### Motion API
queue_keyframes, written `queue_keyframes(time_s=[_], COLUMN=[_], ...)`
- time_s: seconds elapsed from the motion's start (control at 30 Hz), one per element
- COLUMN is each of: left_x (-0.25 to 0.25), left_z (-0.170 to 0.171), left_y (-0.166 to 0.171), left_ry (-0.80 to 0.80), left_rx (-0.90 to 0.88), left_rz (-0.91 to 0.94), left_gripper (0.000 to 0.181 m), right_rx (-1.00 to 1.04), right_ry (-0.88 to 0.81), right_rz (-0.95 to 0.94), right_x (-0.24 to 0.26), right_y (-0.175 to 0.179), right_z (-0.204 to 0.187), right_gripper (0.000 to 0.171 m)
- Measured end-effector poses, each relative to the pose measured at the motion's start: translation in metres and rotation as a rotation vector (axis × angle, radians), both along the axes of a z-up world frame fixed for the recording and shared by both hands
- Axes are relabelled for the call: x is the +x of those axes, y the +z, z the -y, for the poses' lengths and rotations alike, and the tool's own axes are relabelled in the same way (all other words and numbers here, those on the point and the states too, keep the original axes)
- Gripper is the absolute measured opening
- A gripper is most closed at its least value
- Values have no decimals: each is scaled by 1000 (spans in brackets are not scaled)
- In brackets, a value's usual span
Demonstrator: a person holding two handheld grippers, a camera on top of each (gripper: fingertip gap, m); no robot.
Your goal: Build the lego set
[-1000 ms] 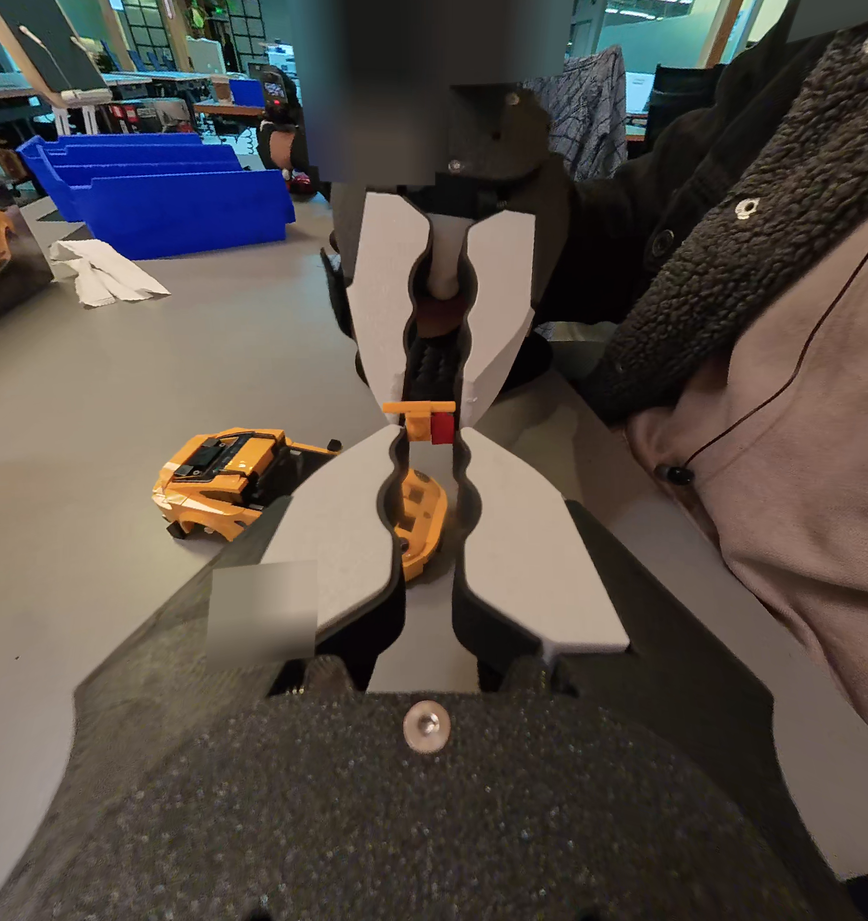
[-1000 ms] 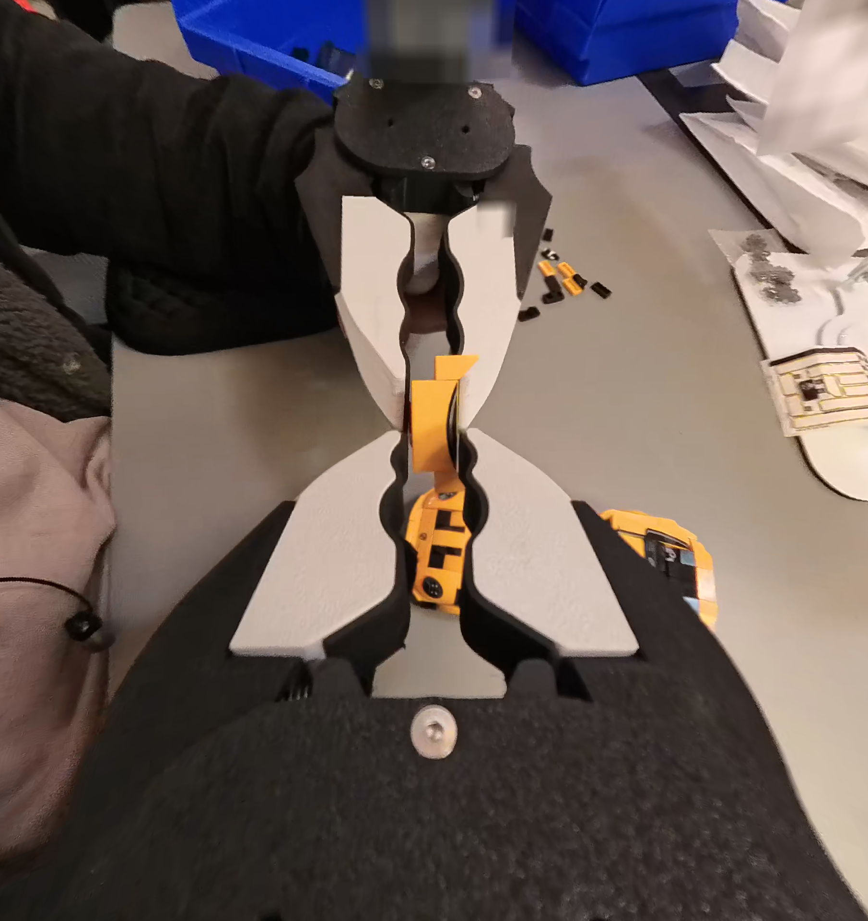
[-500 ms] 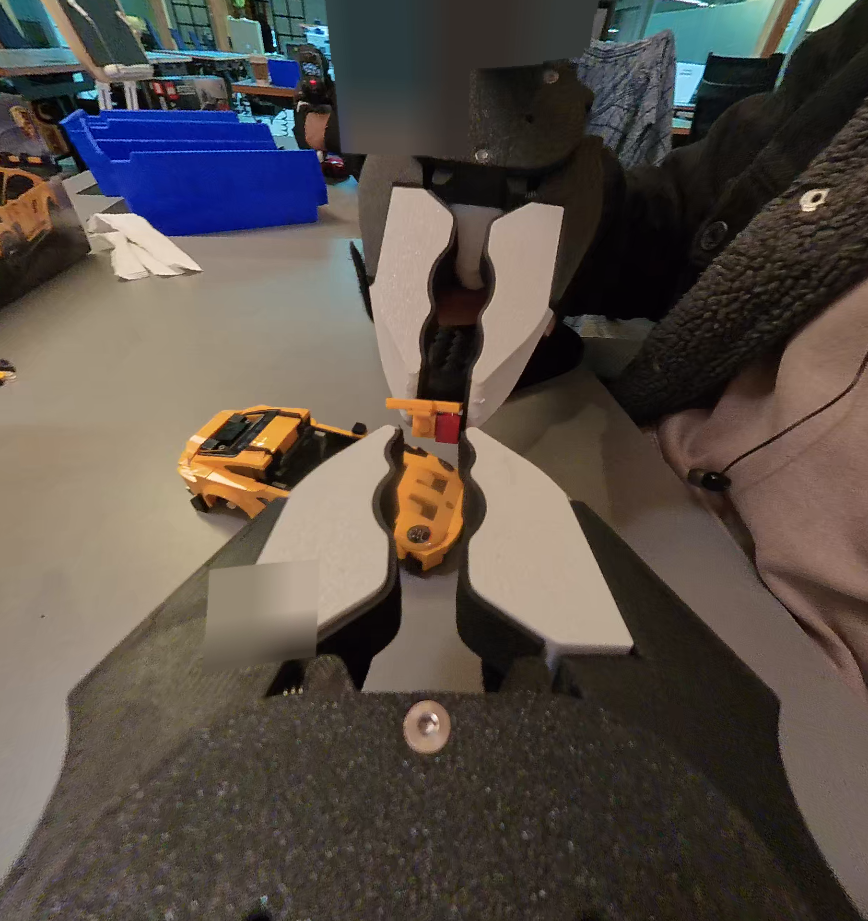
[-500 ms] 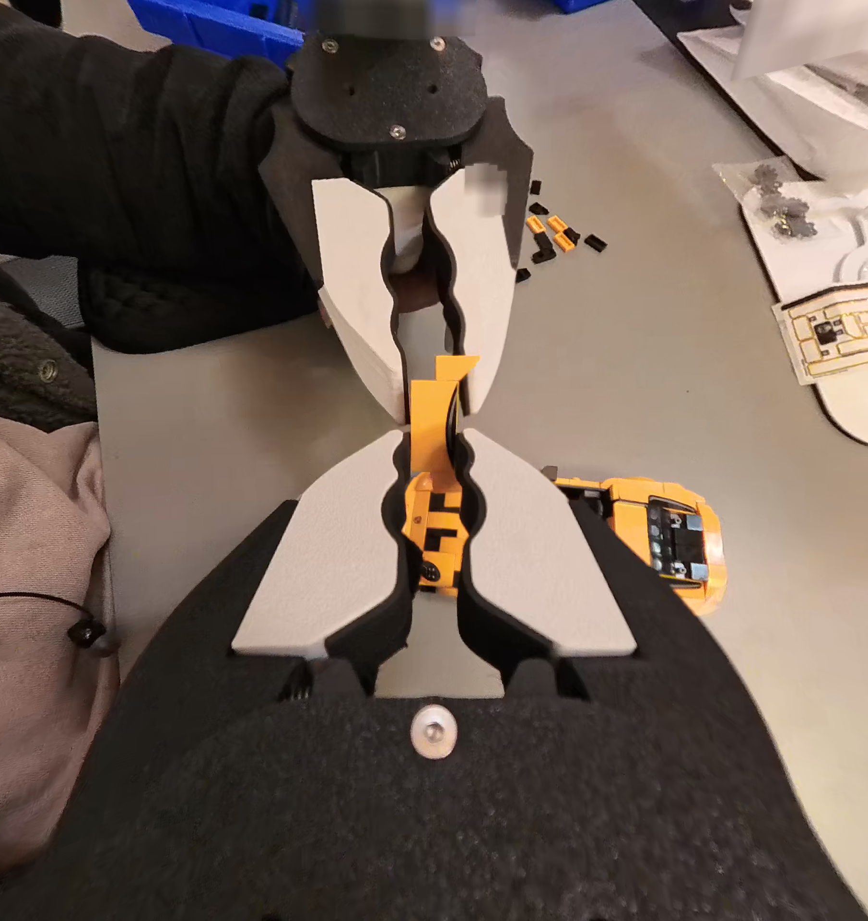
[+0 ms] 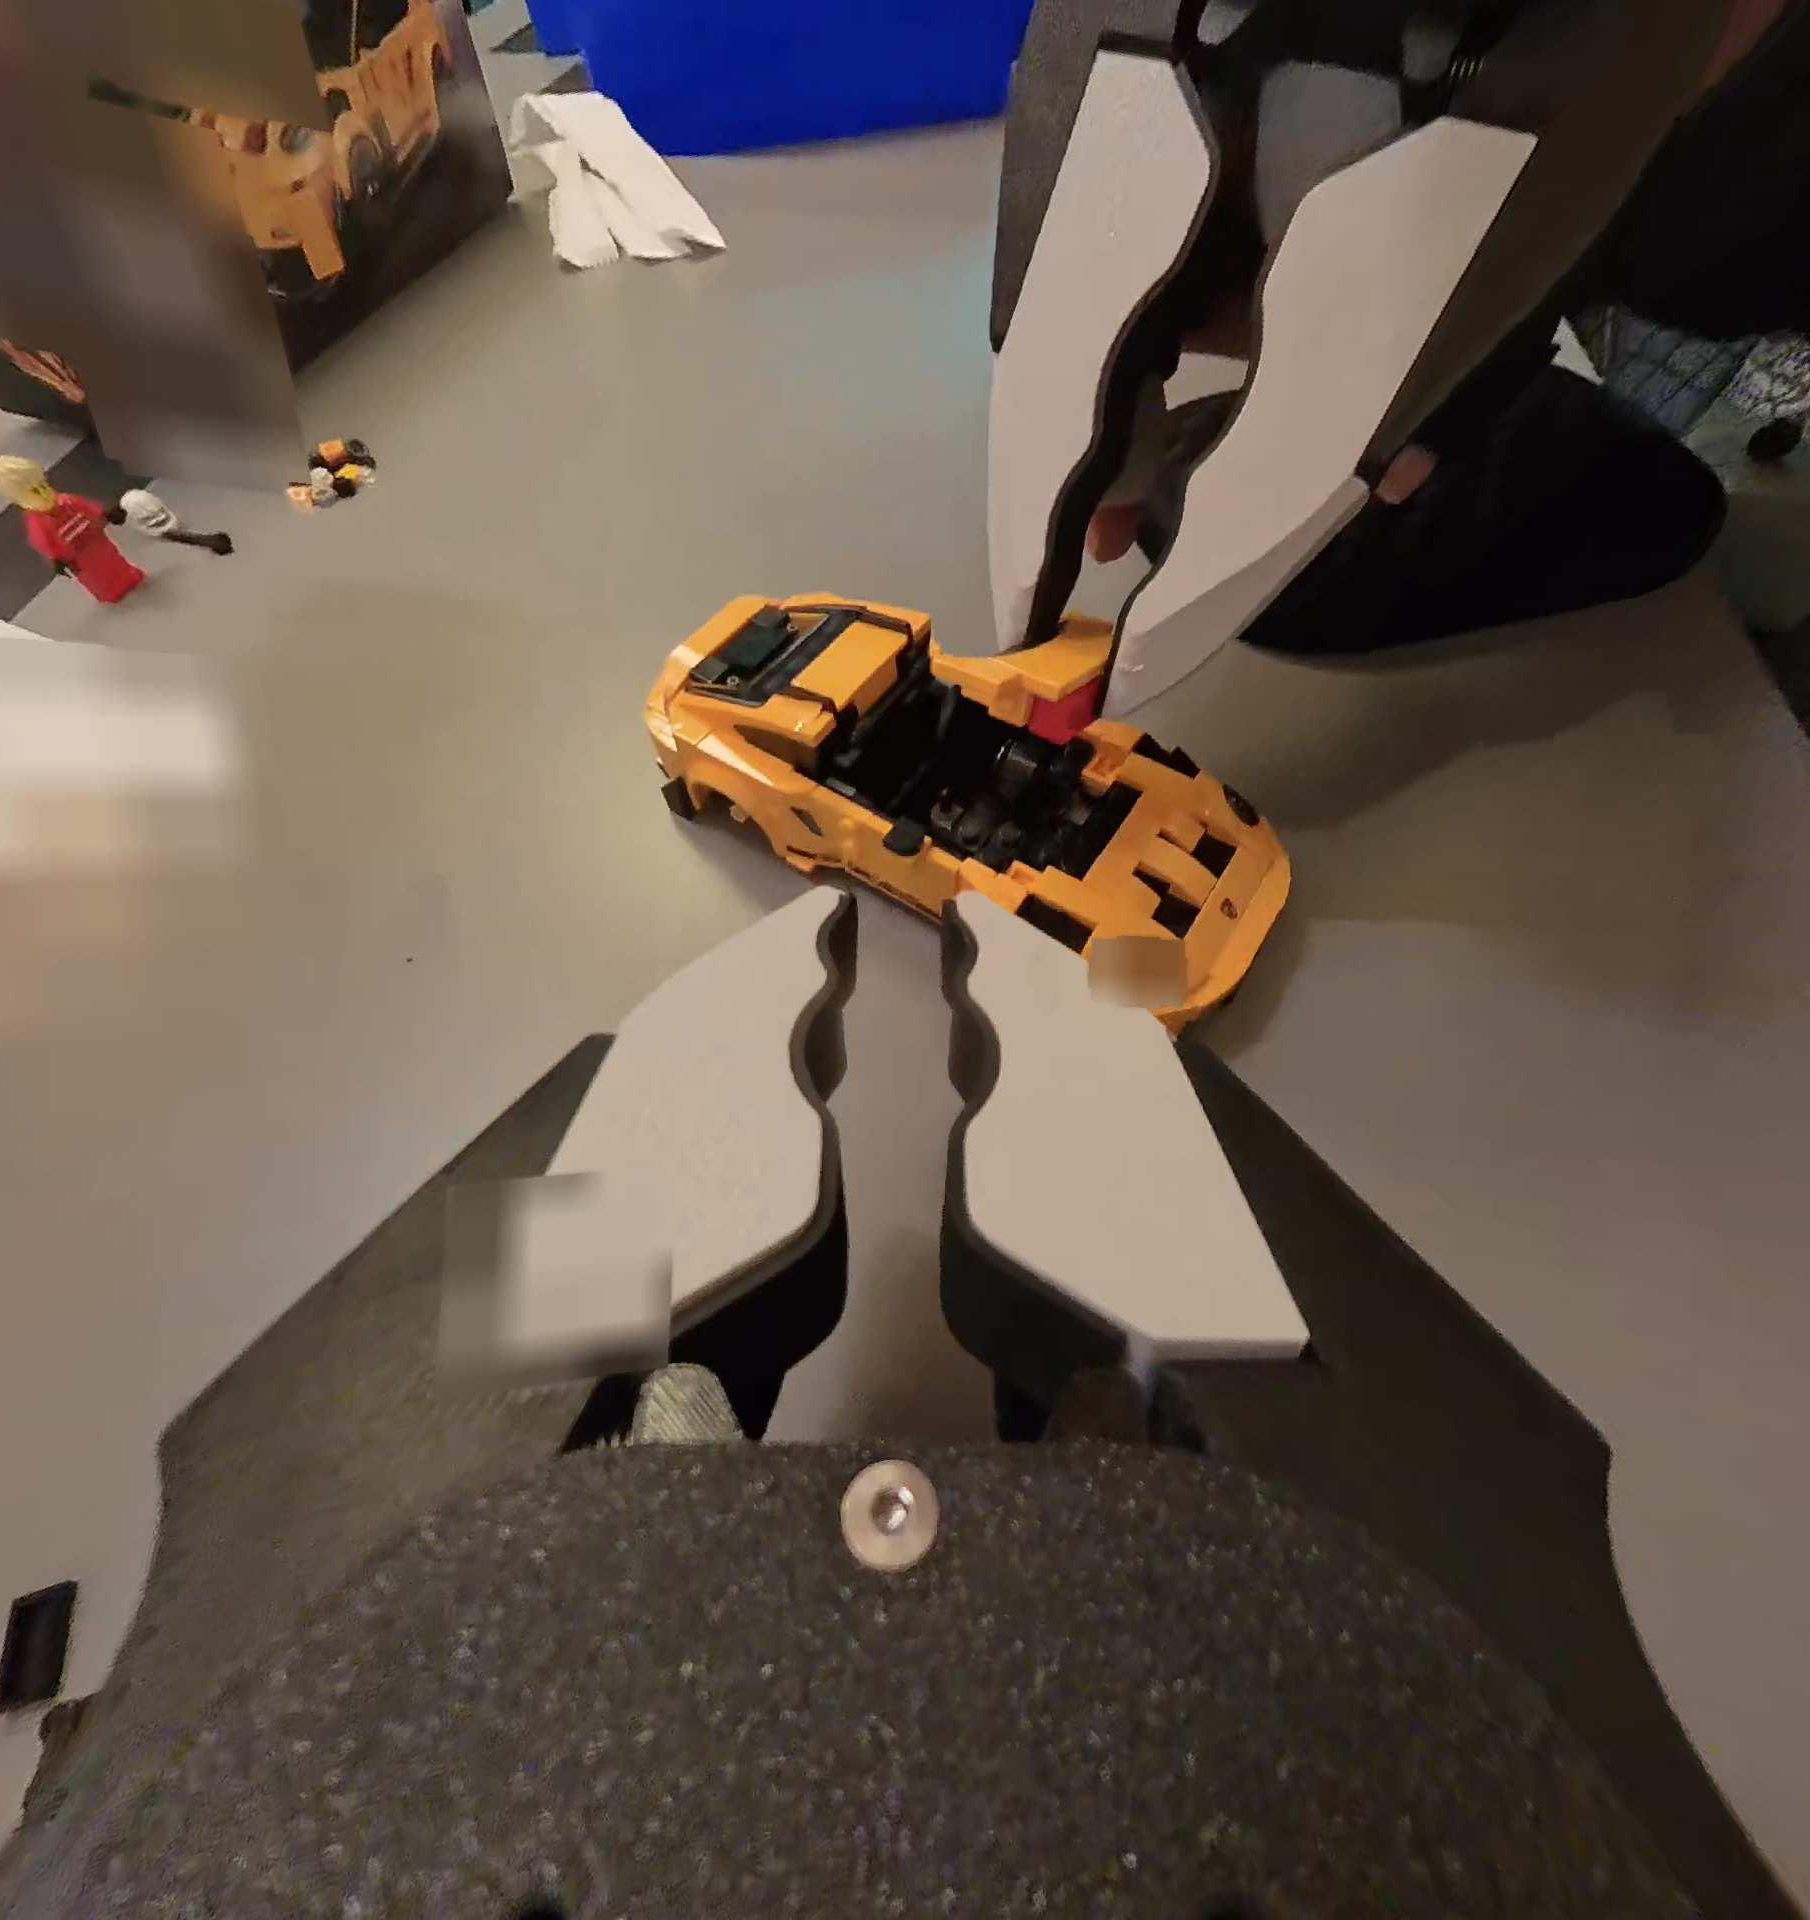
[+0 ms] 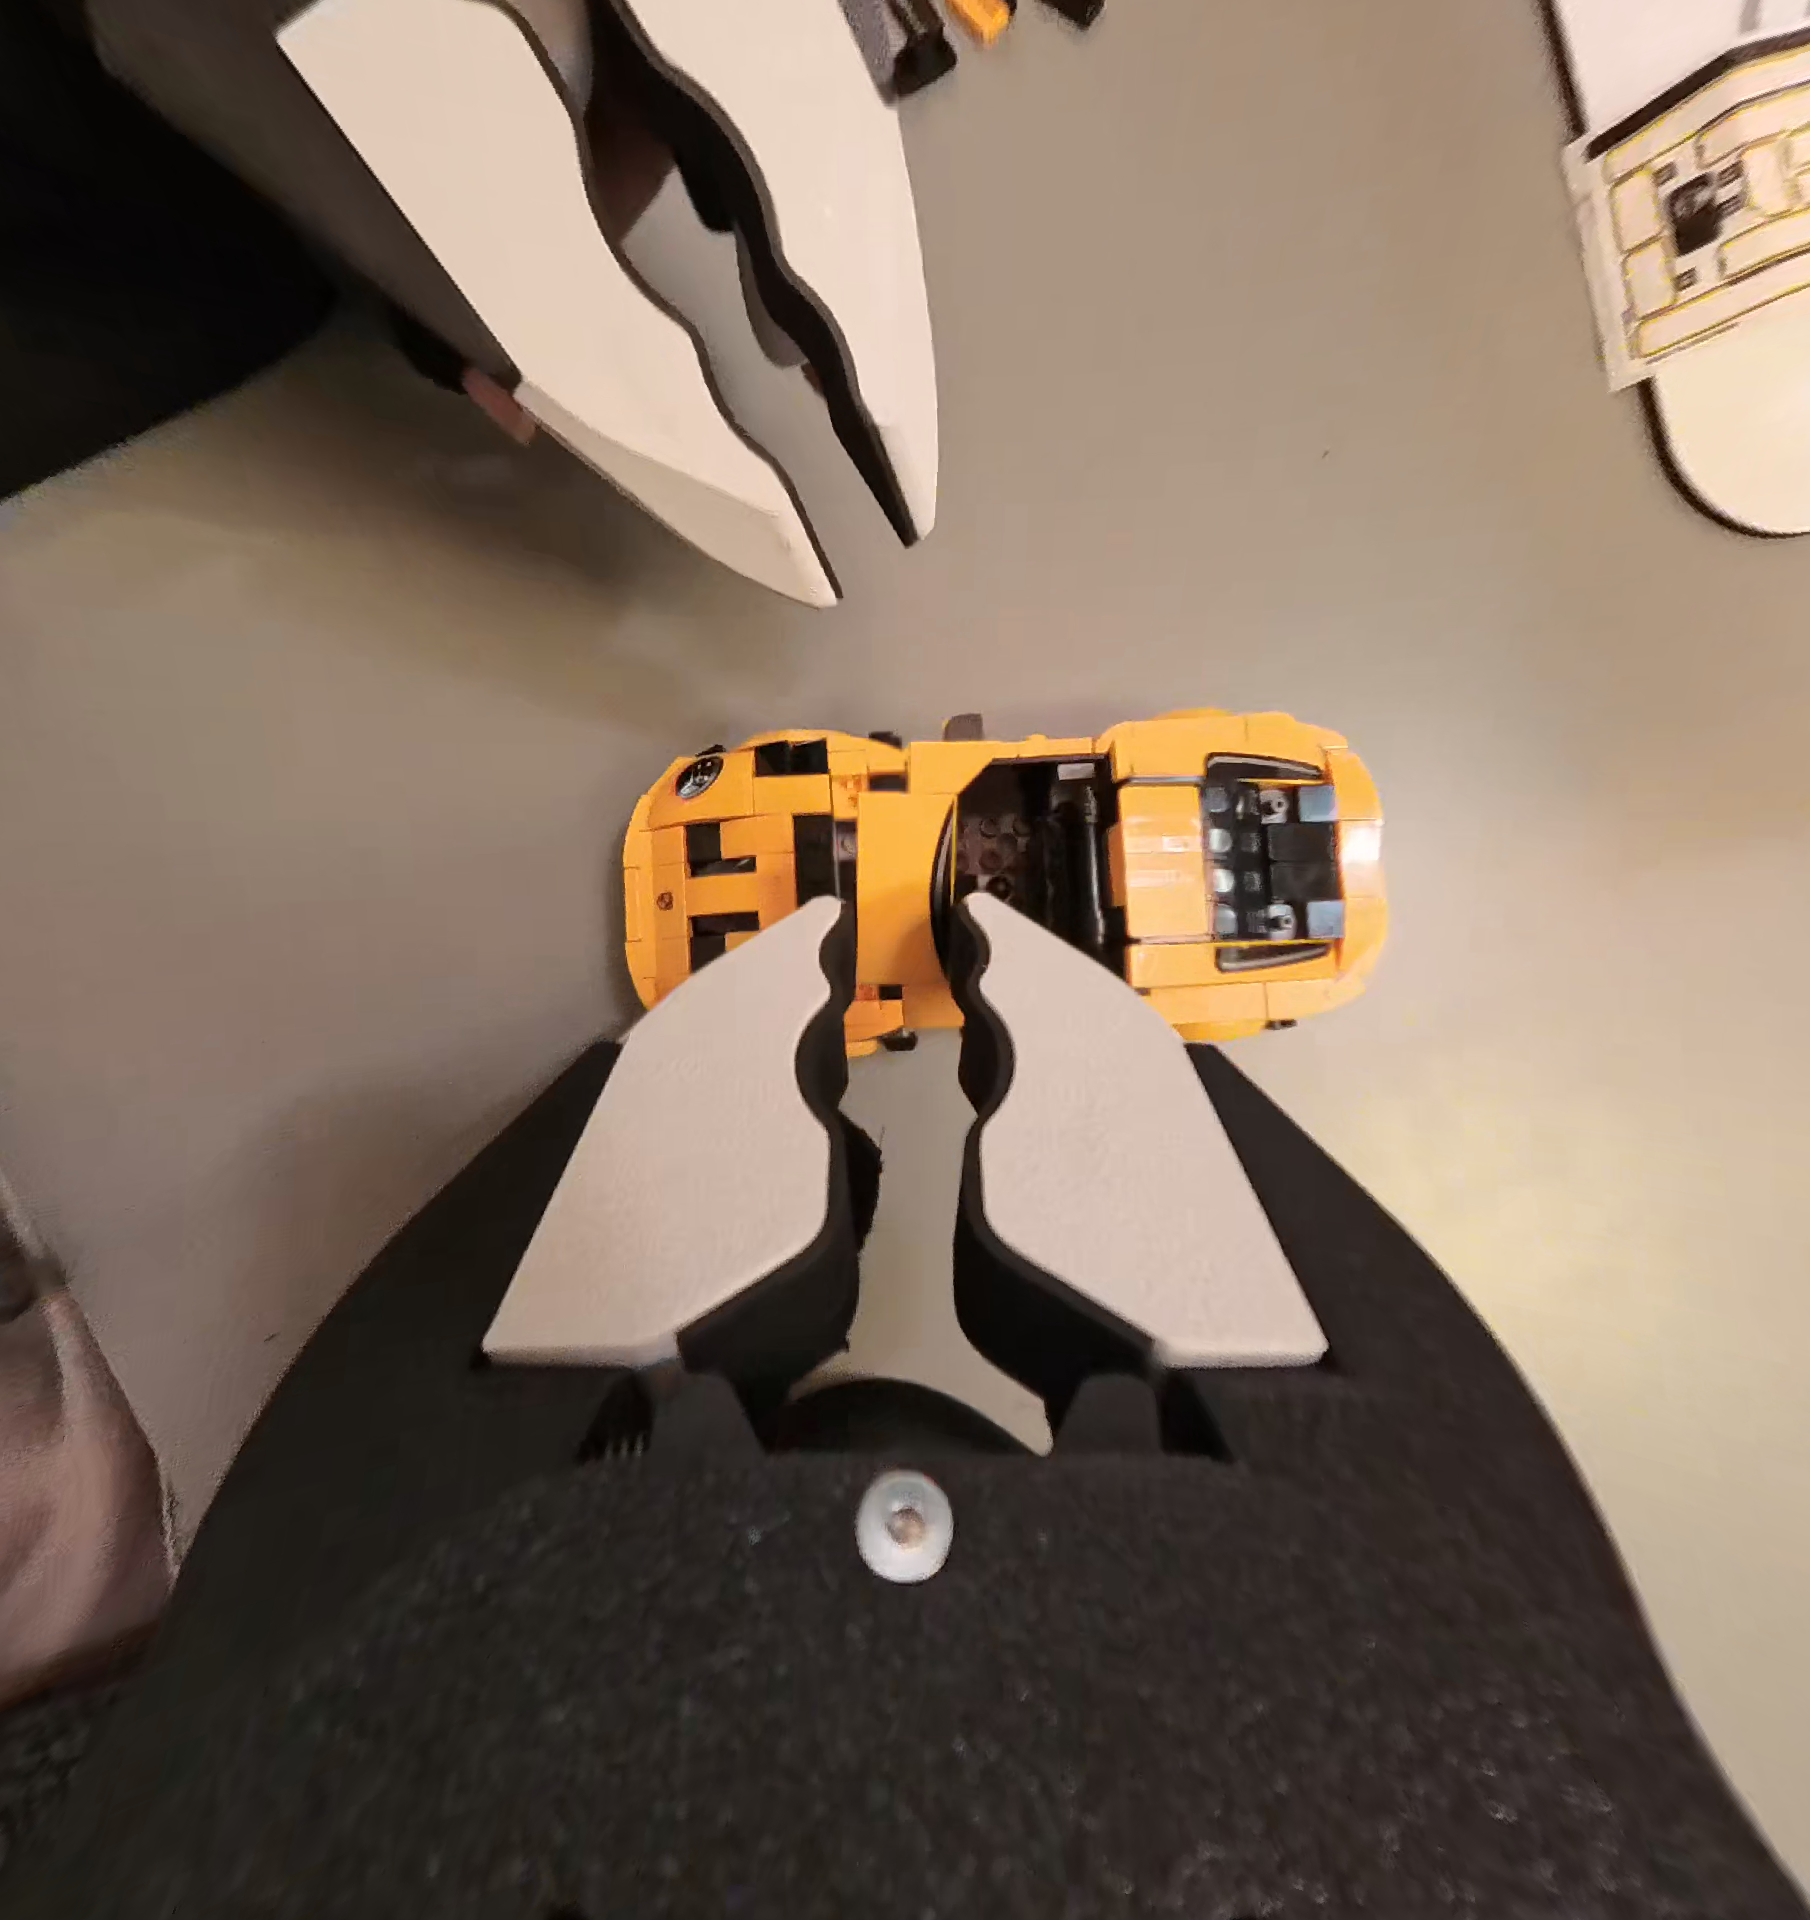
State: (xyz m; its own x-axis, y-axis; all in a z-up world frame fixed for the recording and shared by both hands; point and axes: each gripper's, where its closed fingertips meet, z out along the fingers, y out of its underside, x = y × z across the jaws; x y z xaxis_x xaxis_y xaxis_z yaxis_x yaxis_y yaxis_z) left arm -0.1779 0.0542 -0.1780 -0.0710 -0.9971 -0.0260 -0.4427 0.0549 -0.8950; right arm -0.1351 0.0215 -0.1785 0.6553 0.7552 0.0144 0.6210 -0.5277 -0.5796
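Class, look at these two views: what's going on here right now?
A person is building an orange lego car on a grey table with two handheld grippers. The right gripper grips a small orange-and-red piece, holding it at the car's open middle. The left gripper is empty, fingers slightly apart, beside the car. Loose parts lie farther off.
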Motion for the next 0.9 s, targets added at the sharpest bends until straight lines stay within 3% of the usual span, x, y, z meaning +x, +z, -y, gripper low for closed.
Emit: queue_keyframes(time_s=[0.47, 0.9], left_x=[4, 3], left_z=[19, 15], left_y=[-2, -10], left_ry=[-53, -41], left_rx=[66, 55], left_rz=[-13, -38], left_gripper=[14, 14], right_rx=[-139, -224], right_ry=[67, 93], right_rz=[265, 168], right_x=[-6, -6], right_y=[-23, -18], right_z=[2, 1], right_gripper=[17, 24])
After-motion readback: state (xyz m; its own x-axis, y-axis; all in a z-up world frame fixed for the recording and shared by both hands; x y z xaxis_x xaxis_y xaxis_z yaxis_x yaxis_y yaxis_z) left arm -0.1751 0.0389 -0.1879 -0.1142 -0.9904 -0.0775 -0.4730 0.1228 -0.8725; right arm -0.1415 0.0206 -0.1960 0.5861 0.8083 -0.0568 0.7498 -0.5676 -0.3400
